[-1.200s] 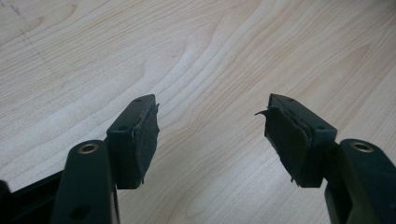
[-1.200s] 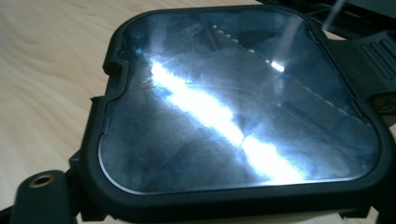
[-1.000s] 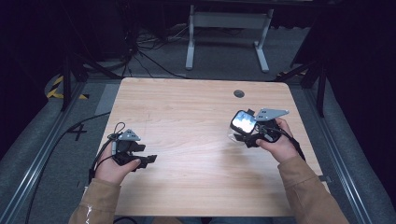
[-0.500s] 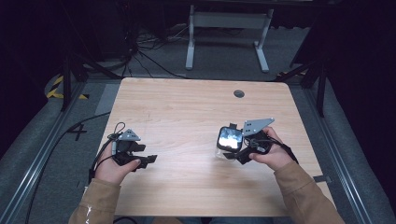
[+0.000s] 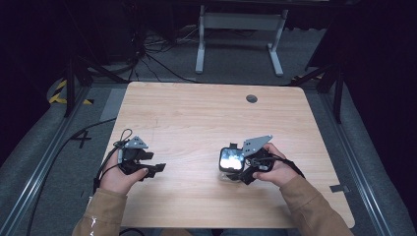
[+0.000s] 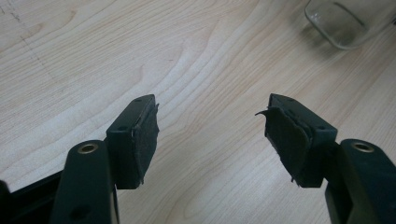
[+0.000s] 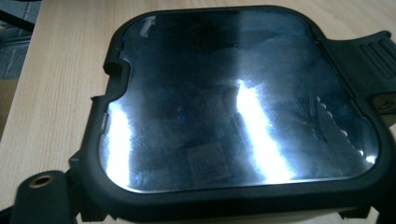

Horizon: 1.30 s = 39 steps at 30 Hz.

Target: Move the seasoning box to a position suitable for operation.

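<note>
Lowered tableward, right tongs (image 5: 235, 169) grip a dark-rimmed, glossy-lidded glass container (image 7: 243, 107); left tongs (image 6: 212, 135) gape.

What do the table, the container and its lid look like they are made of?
Table: pale wood or wood-look laminate, matt, with grain lines running across it. Container: clear glass or hard plastic, since the grain shows through it; which one is unclear. Lid: a glossy dark panel, possibly glass or polished metal, throwing bright streaks, set in a matt black frame that looks like plastic or rubber.
</note>
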Each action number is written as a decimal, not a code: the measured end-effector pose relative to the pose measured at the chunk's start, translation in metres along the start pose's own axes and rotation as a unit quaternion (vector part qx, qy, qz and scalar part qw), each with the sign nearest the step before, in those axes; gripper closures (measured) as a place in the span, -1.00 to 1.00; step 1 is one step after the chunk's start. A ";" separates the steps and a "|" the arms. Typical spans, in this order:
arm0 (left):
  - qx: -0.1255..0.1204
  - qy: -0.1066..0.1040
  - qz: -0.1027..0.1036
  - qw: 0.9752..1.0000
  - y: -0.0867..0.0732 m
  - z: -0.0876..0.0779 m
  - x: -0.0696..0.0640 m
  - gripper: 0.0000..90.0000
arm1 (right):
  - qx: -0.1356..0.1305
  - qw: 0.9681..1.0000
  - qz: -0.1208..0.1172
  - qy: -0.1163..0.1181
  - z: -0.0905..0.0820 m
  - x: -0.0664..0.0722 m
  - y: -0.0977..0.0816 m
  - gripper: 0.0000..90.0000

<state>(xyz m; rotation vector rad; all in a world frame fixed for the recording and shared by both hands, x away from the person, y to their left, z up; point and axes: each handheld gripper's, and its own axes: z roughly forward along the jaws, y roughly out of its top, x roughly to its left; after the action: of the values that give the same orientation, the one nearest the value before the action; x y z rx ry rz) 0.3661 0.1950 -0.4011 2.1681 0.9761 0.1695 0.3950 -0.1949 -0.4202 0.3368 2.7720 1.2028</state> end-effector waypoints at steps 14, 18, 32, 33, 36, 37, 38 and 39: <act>0.005 -0.003 0.000 1.000 -0.001 0.002 -0.001 -0.22 | 0.024 0.999 -0.012 0.028 0.015 0.000 -0.007 -0.66; 0.005 -0.003 0.000 1.000 -0.001 0.002 -0.001 -0.22 | 0.024 0.999 -0.015 0.032 0.014 -0.001 -0.007 -0.67; 0.008 -0.008 0.004 1.000 0.000 0.006 -0.002 -0.23 | 0.053 0.998 0.027 0.005 0.007 0.005 -0.009 -0.68; 0.008 -0.008 0.004 1.000 0.000 0.006 -0.002 -0.23 | 0.053 0.998 0.027 0.005 0.007 0.005 -0.009 -0.68; 0.008 -0.009 0.002 1.000 0.002 0.007 -0.003 -0.23 | 0.061 0.997 0.038 0.003 0.003 0.005 -0.010 -0.66; 0.007 -0.008 0.009 1.000 0.003 0.007 -0.003 -0.23 | 0.063 0.997 0.043 0.004 0.001 0.006 -0.011 -0.65; 0.005 -0.011 0.005 1.000 0.003 0.007 -0.004 -0.23 | 0.067 0.997 0.044 0.003 -0.003 0.005 -0.012 -0.65; 0.004 -0.011 0.006 1.000 0.003 0.006 -0.004 -0.23 | 0.068 0.997 0.047 0.002 -0.006 0.005 -0.013 -0.65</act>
<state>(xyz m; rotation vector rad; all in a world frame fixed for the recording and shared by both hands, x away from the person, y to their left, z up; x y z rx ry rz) 0.3677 0.1869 -0.4026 2.1794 0.9543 0.1466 0.3867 -0.2063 -0.4260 0.4808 2.8789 1.0346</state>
